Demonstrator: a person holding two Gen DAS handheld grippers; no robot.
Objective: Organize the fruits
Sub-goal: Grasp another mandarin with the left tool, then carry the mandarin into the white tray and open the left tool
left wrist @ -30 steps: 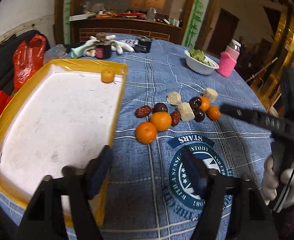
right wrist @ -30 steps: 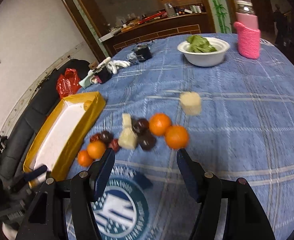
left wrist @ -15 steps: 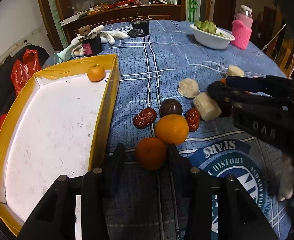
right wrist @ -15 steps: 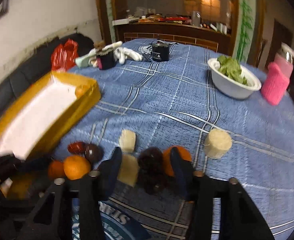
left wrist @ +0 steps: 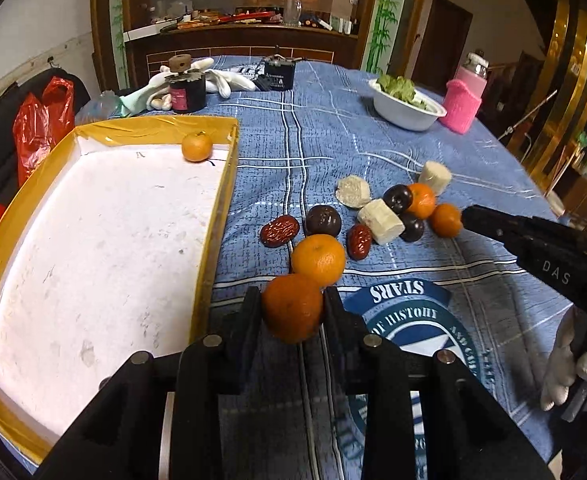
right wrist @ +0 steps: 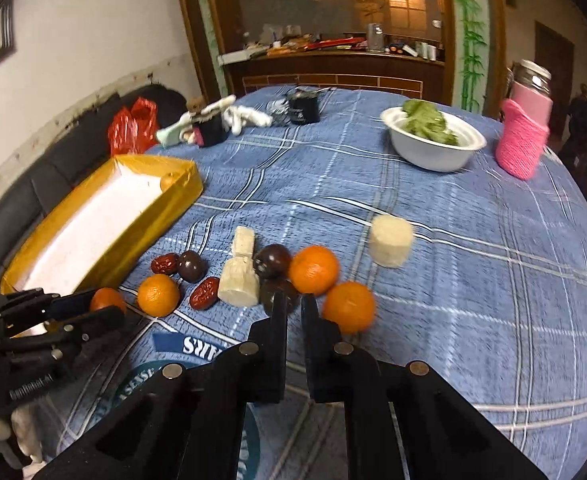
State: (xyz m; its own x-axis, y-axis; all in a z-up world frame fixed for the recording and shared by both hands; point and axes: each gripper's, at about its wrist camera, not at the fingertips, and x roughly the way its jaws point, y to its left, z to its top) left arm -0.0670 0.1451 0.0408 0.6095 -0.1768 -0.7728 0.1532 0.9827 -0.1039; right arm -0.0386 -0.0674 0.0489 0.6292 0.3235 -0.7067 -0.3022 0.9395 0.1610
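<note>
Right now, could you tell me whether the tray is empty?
Not empty: one orange sits in the tray's far corner; otherwise bare.

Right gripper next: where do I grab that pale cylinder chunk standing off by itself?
Grip the pale cylinder across its curved sides, about mid-height, coming from above. It stands on end, apart from the pile, so both sides look clear. The right gripper is nearly closed; open it first.

fruit cluster (left wrist: 373,220) crowded, tray (left wrist: 93,240) open (mostly)
</note>
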